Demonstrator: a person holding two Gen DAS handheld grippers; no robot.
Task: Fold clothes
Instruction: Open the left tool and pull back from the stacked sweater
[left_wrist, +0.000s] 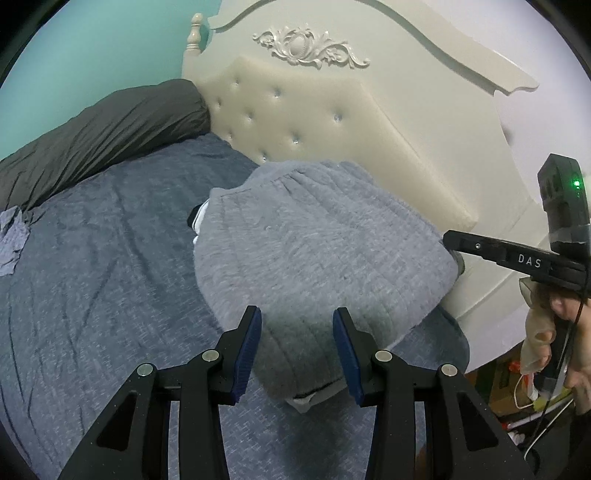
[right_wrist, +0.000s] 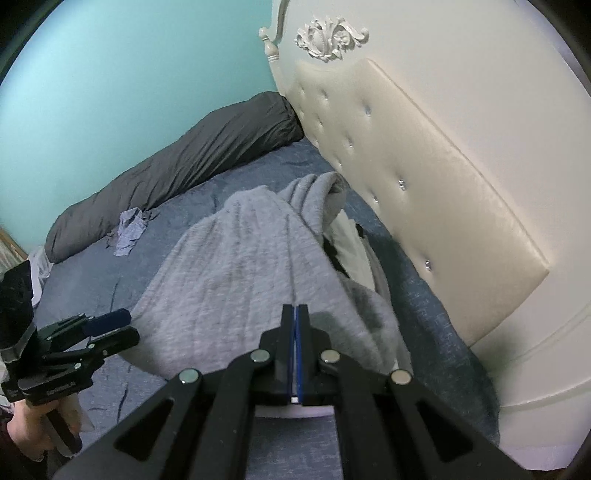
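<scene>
I am holding the left gripper (left_wrist: 297, 354) with its fingers spread wide and gripping nothing, hovering at the lower centre of the frame over the grey garment (left_wrist: 317, 236). The garment is lying mid-frame on the blue bedspread (left_wrist: 96, 280), beside the cream headboard (left_wrist: 332, 122). My right gripper (right_wrist: 296, 350) is showing its fingers pressed together, apparently pinching the garment's near edge.
</scene>
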